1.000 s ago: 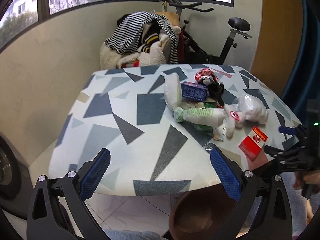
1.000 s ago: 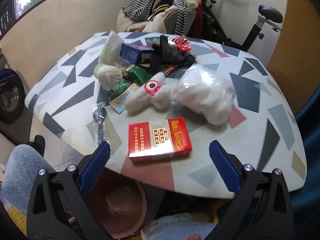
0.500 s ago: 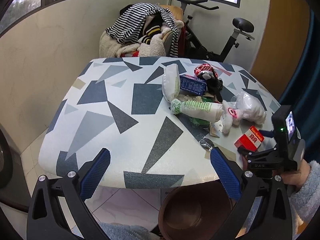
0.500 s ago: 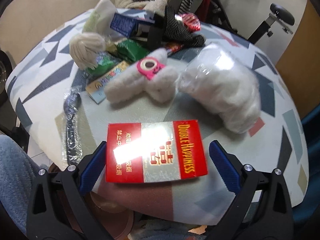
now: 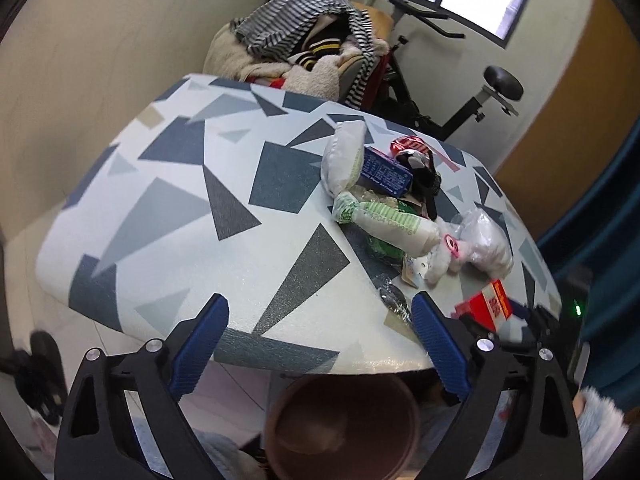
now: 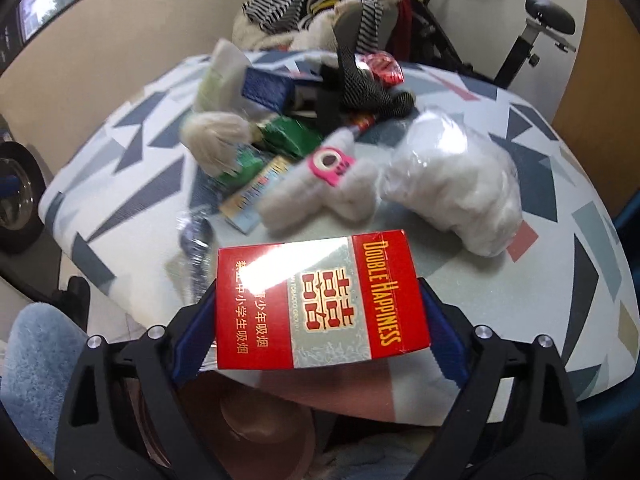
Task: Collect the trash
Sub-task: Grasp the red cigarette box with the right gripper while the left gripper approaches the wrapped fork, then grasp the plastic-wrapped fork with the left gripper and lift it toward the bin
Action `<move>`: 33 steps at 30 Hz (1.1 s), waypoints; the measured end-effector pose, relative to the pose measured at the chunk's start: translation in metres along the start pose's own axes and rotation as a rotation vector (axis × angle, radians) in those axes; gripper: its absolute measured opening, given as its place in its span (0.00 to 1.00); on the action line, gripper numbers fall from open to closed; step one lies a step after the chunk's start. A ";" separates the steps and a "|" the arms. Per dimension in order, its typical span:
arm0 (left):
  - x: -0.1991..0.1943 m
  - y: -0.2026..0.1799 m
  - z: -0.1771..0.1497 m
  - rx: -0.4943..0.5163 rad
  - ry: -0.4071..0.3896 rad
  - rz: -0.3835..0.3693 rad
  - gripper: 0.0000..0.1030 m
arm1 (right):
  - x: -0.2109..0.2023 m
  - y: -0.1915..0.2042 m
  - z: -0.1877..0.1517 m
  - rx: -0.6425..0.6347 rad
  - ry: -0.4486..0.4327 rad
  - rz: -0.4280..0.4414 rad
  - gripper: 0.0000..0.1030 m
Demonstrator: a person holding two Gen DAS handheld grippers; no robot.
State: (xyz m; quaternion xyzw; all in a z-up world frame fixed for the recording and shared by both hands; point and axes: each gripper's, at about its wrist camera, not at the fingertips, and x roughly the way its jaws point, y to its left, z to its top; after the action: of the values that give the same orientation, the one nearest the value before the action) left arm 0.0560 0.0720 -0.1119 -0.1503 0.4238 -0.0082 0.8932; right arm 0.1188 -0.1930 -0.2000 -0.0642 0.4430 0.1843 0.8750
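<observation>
A red cigarette pack sits crosswise between my right gripper's blue pads, its two ends against them while the jaws are closing. It is tipped up off the table's near edge, as the left wrist view shows: pack. My left gripper hovers over the patterned table's front edge, jaws closing a little with nothing between them. More trash lies in a pile: a blue box, a white-green packet, a white plastic bag, a plush piece with a pink ring.
A brown round bin stands on the floor under the table's near edge. Behind the table are a chair heaped with clothes and an exercise bike. A clear wrapper with a spoon lies by the edge.
My right gripper has come down around the red pack, which now sits between its pads and is tipped up. The left gripper has rolled and sunk slightly toward the table edge.
</observation>
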 end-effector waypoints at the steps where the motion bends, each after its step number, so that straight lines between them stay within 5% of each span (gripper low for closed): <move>1: 0.002 0.001 0.001 -0.014 0.002 -0.005 0.87 | -0.003 0.004 -0.002 -0.010 -0.006 0.006 0.87; 9: 0.030 -0.019 -0.007 0.021 0.068 -0.085 0.76 | -0.018 0.004 -0.009 -0.015 -0.036 0.001 0.87; 11: 0.041 -0.024 -0.012 0.032 0.101 -0.127 0.50 | -0.022 0.001 -0.010 -0.010 -0.043 -0.005 0.87; 14: 0.066 -0.043 -0.023 0.061 0.167 -0.193 0.29 | -0.029 -0.007 -0.010 0.001 -0.056 -0.014 0.87; 20: 0.102 -0.075 -0.028 0.129 0.205 -0.149 0.29 | -0.035 -0.022 -0.010 0.024 -0.074 -0.027 0.87; 33: 0.142 -0.110 -0.037 0.234 0.185 0.090 0.40 | -0.047 -0.040 -0.017 0.068 -0.096 -0.040 0.87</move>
State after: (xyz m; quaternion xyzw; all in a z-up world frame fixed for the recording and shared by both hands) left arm 0.1315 -0.0632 -0.2111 -0.0248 0.5065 -0.0314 0.8613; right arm 0.0959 -0.2475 -0.1747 -0.0343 0.4049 0.1544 0.9006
